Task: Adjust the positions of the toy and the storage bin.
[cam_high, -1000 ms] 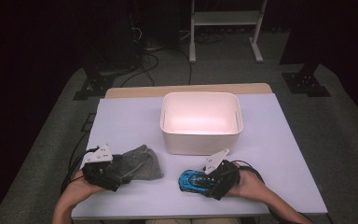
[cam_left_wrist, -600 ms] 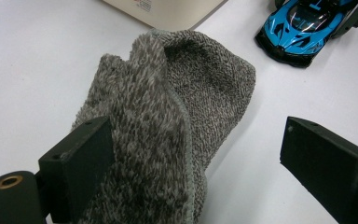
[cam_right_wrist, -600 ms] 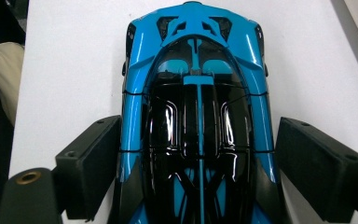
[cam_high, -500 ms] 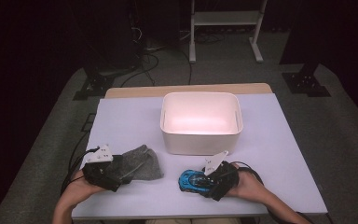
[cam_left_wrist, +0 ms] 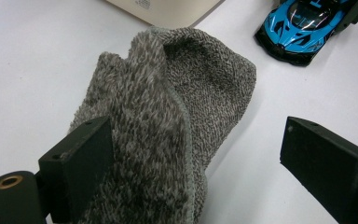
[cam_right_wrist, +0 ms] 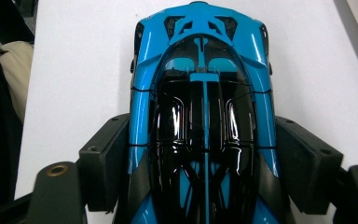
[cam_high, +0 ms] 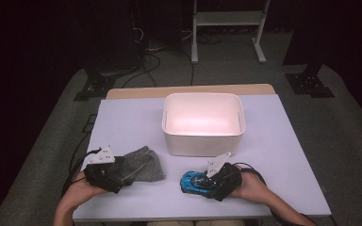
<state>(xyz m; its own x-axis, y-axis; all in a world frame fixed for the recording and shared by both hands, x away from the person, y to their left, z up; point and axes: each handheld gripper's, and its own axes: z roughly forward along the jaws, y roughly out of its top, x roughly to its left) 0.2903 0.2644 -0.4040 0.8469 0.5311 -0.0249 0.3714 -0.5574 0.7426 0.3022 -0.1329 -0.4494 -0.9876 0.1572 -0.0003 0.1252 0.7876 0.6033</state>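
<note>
With the right gripper point(cam_right_wrist: 205, 172) set around a blue toy car point(cam_right_wrist: 204, 116), jaws flanking both flanks of the body at mid-length, looks like the start of a lift toward the white bin point(cam_high: 202, 123). Best done by squeezing evenly on the doors, not the sloped roof, then raising straight up before swinging over the bin's near wall. Appears clamped on the car, both pads touching the sides, though firmness of grip hard to judge. Car resting on the white table point(cam_high: 287, 155), near the front edge, just in front of the bin's near right corner and apart from it.

Glossy bright blue body with black roof, black windows and a thin blue spine down the middle; low, wide, sports-car shape; smooth hard shell, likely slippery under the pads.

Over at the left gripper point(cam_left_wrist: 205, 158), jaws wide apart, one pad pressed against a fuzzy grey cloth point(cam_left_wrist: 168, 107), the other standing clear over bare table. Cloth lying rumpled and folded near the front left, well apart from the car, soft and loose, likely to sag if pinched at one edge.
</note>
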